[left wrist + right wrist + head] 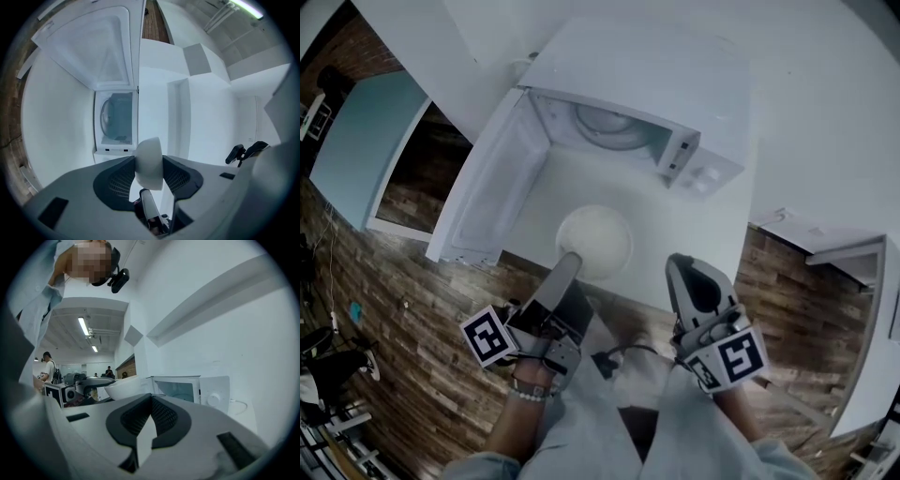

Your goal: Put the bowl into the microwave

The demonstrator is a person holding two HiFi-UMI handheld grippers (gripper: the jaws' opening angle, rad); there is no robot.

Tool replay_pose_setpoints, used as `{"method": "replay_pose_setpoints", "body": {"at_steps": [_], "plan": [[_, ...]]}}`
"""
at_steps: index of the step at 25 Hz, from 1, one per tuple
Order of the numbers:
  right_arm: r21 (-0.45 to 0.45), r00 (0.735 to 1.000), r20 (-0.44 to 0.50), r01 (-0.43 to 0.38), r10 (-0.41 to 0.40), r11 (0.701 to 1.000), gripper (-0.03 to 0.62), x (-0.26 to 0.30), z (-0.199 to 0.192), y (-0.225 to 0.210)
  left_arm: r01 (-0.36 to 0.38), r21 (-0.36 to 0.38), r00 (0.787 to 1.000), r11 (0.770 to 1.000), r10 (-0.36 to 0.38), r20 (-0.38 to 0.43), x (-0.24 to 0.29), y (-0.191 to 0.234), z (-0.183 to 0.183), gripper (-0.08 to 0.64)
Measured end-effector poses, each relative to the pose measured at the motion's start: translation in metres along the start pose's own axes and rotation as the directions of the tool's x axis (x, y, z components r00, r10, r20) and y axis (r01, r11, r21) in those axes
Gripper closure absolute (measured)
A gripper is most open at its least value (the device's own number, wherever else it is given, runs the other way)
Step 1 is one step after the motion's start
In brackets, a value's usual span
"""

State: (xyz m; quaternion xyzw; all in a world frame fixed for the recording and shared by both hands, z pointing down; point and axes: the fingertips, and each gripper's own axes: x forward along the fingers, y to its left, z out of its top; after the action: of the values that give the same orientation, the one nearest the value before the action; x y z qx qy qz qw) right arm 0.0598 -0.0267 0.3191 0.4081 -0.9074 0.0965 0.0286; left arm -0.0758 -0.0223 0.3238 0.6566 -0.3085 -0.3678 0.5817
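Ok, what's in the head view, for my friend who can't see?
The left claw grips a white bowl by its rim in front of a white microwave with its door open. The right claw is shut and empty beside it.

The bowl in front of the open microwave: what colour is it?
The bowl is plain white, with no pattern. The head view shows it best.

We count one bowl, one microwave with one door, one bench, and two claws, the left claw and the right claw, with two marker cubes.
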Motion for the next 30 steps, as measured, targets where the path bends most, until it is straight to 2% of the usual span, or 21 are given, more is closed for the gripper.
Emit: {"method": "replay_pose_setpoints", "body": {"at_steps": [7, 14, 23, 30], "plan": [[0.012, 0.994, 0.001, 0.11, -0.111, 0.994, 0.594, 0.031, 0.001, 0.006, 0.006, -0.037, 0.991, 0.999, -0.011, -0.132, 0.018, 0.006, 0.025, 0.383], [0.018, 0.976, 0.007, 0.216, -0.216, 0.976, 0.595, 0.046, 0.001, 0.005, 0.007, -0.046, 0.968, 0.999, -0.018, -0.249, 0.032, 0.013, 0.039, 0.383], [0.008, 0.96, -0.002, 0.281, -0.281, 0.96, 0.595, 0.057, -0.002, 0.011, 0.001, -0.053, 0.952, 0.999, -0.017, -0.306, 0.038, 0.023, 0.051, 0.383], [0.013, 0.957, -0.014, 0.289, -0.289, 0.957, 0.595, 0.066, -0.006, 0.01, -0.012, -0.058, 0.951, 0.998, -0.007, -0.309, 0.04, 0.029, 0.058, 0.383]]}}
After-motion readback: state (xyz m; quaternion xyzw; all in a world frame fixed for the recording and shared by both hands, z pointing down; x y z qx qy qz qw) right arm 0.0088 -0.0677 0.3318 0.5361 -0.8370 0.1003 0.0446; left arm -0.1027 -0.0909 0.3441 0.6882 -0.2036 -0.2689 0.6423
